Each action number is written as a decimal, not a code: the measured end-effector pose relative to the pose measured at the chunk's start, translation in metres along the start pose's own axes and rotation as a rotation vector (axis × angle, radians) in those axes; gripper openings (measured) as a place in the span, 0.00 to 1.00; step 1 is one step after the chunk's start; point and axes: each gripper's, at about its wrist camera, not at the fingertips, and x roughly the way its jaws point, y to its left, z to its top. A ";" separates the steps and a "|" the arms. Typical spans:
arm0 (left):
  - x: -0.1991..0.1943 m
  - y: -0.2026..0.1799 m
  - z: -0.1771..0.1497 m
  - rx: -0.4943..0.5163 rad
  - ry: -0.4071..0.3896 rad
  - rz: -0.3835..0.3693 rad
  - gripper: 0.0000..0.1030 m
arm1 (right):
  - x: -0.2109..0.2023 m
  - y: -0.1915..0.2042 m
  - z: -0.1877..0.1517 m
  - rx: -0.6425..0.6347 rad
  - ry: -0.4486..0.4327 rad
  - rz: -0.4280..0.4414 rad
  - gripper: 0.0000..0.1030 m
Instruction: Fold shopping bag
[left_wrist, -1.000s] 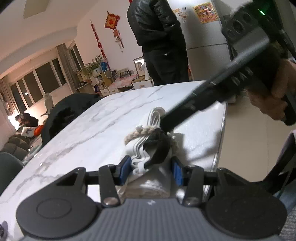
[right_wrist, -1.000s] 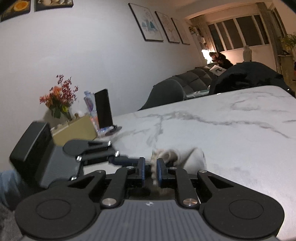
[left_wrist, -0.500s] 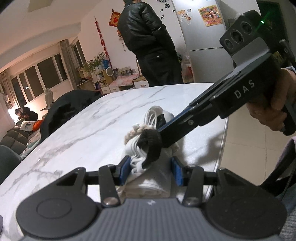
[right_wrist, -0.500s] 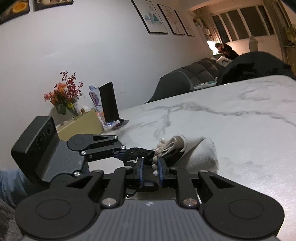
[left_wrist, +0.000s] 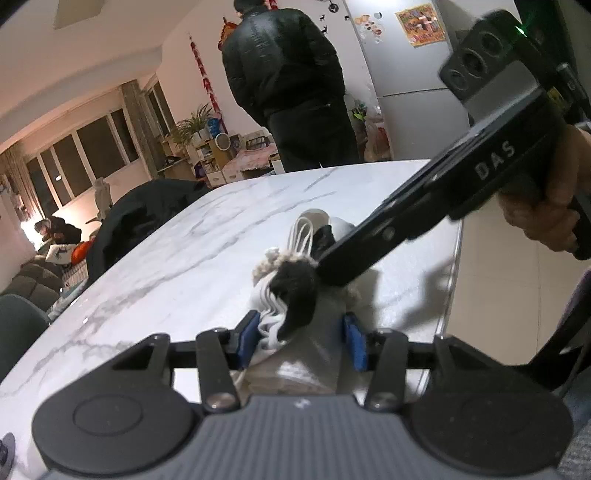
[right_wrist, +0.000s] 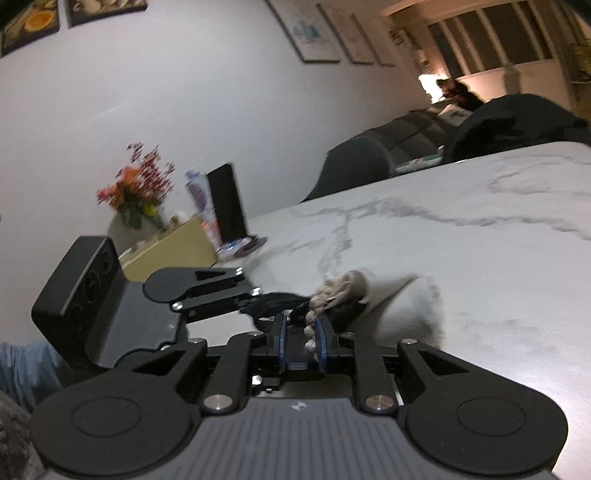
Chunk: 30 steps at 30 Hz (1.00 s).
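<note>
The white fabric shopping bag lies rolled into a bundle on the marble table. A braided rope handle and a black fuzzy piece sit on top of it. My left gripper holds the bundle's near end between its blue pads. In the left wrist view my right gripper reaches in from the upper right, held by a hand. In the right wrist view my right gripper is shut on the rope handle, with the bag just beyond and the left gripper at the bag's left.
The table's edge runs close to the bag's right, with floor beyond. A person in a black jacket stands past the far end, by a fridge. A dark coat hangs on a chair. Flowers, a phone on a stand and a yellow box stand by the wall.
My right gripper has risen and tilted with the rope handle still in it, drawing the handle up off the bundle. The left gripper has kept its place on the bag.
</note>
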 end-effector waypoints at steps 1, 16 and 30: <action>0.000 0.000 0.001 -0.005 0.001 -0.002 0.46 | -0.005 -0.003 -0.001 0.019 -0.010 -0.003 0.18; 0.004 0.063 0.011 -0.386 0.037 -0.131 0.49 | -0.008 -0.026 -0.004 0.097 -0.005 -0.069 0.25; 0.027 0.178 -0.059 -1.139 0.000 -0.293 0.52 | 0.027 -0.026 0.014 0.099 -0.006 -0.060 0.31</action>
